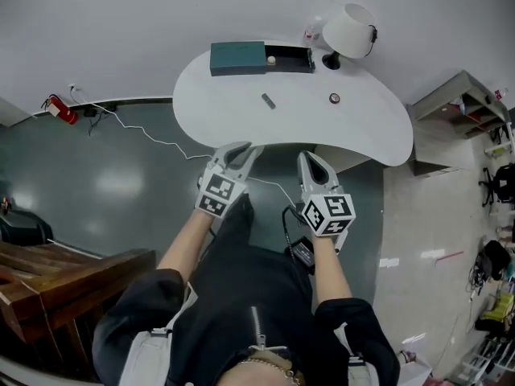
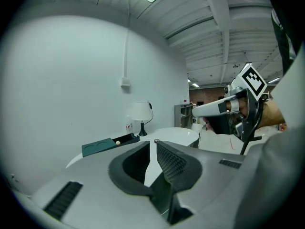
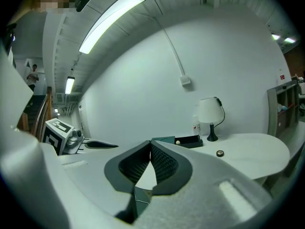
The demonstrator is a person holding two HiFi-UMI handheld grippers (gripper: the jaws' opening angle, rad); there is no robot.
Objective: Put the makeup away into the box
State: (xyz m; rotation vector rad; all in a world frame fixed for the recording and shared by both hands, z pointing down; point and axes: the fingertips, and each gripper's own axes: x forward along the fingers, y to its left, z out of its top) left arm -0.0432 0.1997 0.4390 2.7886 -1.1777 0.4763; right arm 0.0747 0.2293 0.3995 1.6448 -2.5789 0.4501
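Note:
On the white curved table a dark teal box lies open at the far edge, its lid slid to the left and a small white ball inside. A short grey makeup stick and a small round compact lie on the tabletop nearer me. My left gripper and right gripper hover side by side at the table's near edge, both shut with nothing between the jaws. The right gripper view shows the box and the compact ahead of the shut right gripper. The left gripper points towards the box.
A white lamp and a small bottle stand right of the box. A cable runs over the floor under the table. A fire extinguisher sits by the wall at left, wooden steps at lower left, shelves at right.

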